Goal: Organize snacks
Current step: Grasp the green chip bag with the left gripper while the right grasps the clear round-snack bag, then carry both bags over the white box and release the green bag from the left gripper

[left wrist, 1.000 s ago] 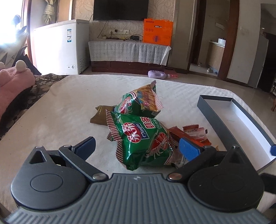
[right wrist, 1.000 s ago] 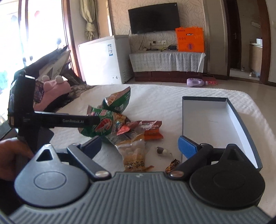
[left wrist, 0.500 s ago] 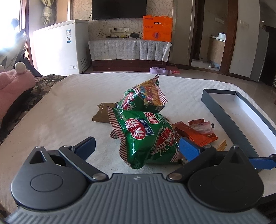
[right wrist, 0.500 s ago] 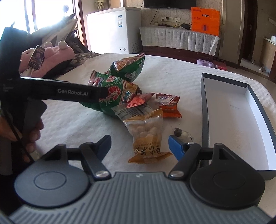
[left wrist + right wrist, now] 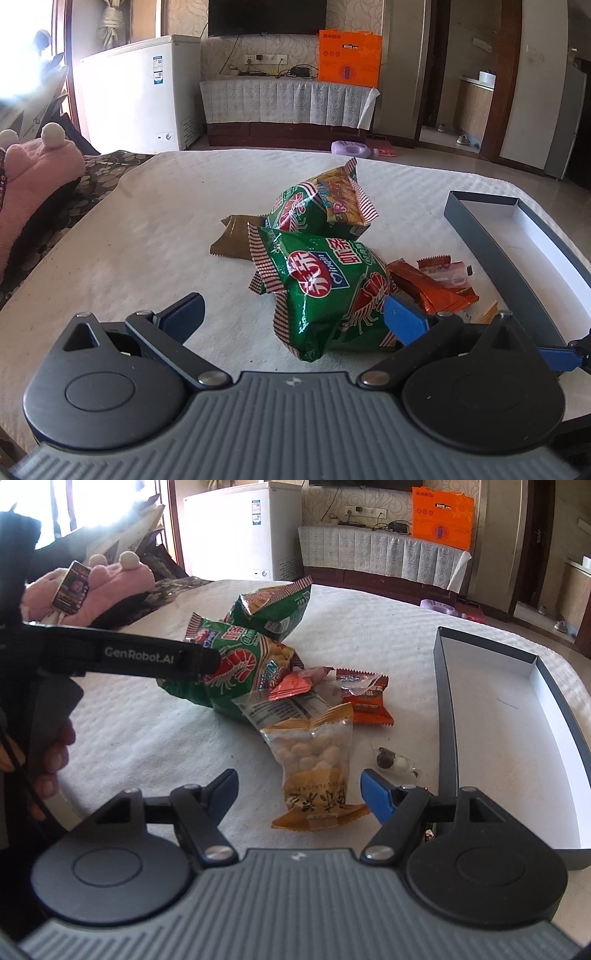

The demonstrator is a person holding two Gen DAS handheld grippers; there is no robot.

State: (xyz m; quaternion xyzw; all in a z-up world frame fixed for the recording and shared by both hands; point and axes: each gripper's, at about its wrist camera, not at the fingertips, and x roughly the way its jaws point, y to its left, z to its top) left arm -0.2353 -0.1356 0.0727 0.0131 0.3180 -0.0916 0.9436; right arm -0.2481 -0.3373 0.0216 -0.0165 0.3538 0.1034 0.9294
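Snacks lie in a heap on the white bed cover [image 5: 147, 738] in front of me. I hold a gripper in each hand.

My right gripper [image 5: 299, 794] sits low over the cover. Its jaws have just been closing, but they are not shut. The yellow bag of round puffs [image 5: 314, 764] lies between my two blue fingers [image 5: 376, 799], with its bottom end nearest to me. I see a gap on each side of it, so my fingers do not squeeze it. Just past my right finger lies a little clear wrapper with a dark candy and a white candy [image 5: 393, 762]. Past the tips of my fingers, on the far side of the yellow bag, are the orange packets [image 5: 365, 705]. The dark box with the white inside [image 5: 517, 720] sits well off to the right of my fingers. It has no snacks in it.

My left gripper [image 5: 291, 314] has its jaws wide apart and grips nothing. The big green shrimp chip bag [image 5: 325, 291] lies between my fingers, closer to the right one. I cannot tell if that finger touches the bag. A second green bag [image 5: 317, 210] leans behind the first one, farther from my fingertips. A brown packet [image 5: 236, 240] peeks out to the left of the two green bags. In the right wrist view, the long black side of my left gripper reaches across to the green bags, and my left hand [image 5: 51, 753] wraps around its handle.
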